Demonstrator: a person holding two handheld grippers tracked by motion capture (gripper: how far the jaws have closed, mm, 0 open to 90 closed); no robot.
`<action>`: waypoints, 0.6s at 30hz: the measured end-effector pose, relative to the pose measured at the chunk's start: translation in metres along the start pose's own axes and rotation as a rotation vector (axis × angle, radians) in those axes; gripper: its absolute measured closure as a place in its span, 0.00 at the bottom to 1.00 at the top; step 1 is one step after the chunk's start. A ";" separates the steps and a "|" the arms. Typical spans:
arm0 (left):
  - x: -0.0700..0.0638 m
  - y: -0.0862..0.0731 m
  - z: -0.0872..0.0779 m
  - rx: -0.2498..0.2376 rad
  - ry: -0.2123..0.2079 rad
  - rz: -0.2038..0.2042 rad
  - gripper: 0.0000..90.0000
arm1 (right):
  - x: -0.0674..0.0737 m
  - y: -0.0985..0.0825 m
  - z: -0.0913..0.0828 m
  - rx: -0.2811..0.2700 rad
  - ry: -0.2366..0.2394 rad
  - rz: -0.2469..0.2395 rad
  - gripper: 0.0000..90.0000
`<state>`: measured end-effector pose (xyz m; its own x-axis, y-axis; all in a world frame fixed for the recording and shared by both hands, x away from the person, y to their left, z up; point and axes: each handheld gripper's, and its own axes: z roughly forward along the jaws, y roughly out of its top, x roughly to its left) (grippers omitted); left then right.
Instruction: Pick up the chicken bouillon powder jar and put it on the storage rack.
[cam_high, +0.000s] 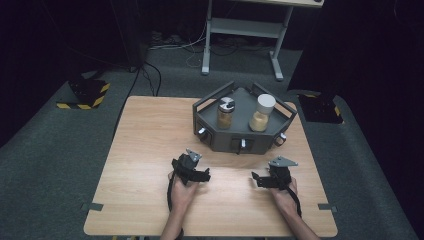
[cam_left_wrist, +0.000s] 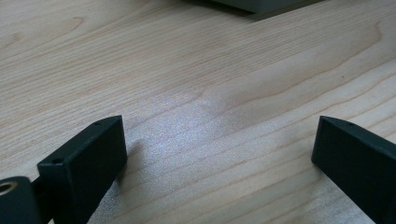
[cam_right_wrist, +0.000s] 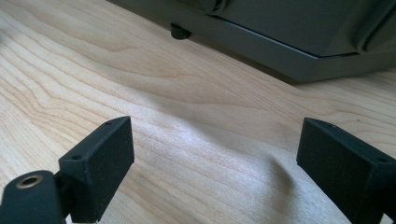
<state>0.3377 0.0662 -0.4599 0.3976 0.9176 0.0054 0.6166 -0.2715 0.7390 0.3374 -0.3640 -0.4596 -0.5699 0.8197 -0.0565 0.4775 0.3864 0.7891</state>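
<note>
Both tongs, left (cam_high: 197, 175) and right (cam_high: 262, 181), are resting agape, empty, on the table (cam_high: 150, 150). Jars (cam_high: 225, 113) are looking rigid, slippery, breakable; gripping mid-body seems safest.

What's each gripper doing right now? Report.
Left gripper: open, empty, over the table.
Right gripper: open, empty, facing the grey rack.

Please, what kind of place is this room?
Probably a lab or recording studio, not a home: black curtains surround a wooden table, hazard-striped blocks sit on grey carpet, and cables lie by a stand.
</note>
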 end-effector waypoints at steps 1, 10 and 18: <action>0.000 0.000 0.000 0.000 0.000 0.000 0.04 | 0.001 0.001 0.001 0.005 -0.002 -0.002 0.12; 0.000 0.000 0.000 0.000 0.000 -0.001 0.04 | 0.005 0.010 0.006 0.052 -0.017 -0.016 0.12; 0.000 0.000 0.000 -0.001 0.001 -0.002 0.04 | -0.003 0.013 0.008 0.068 0.012 0.017 0.11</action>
<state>0.3374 0.0660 -0.4601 0.3956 0.9184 0.0041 0.6167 -0.2689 0.7399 0.3511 -0.3581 -0.4542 -0.5695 0.8212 -0.0357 0.5310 0.4007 0.7467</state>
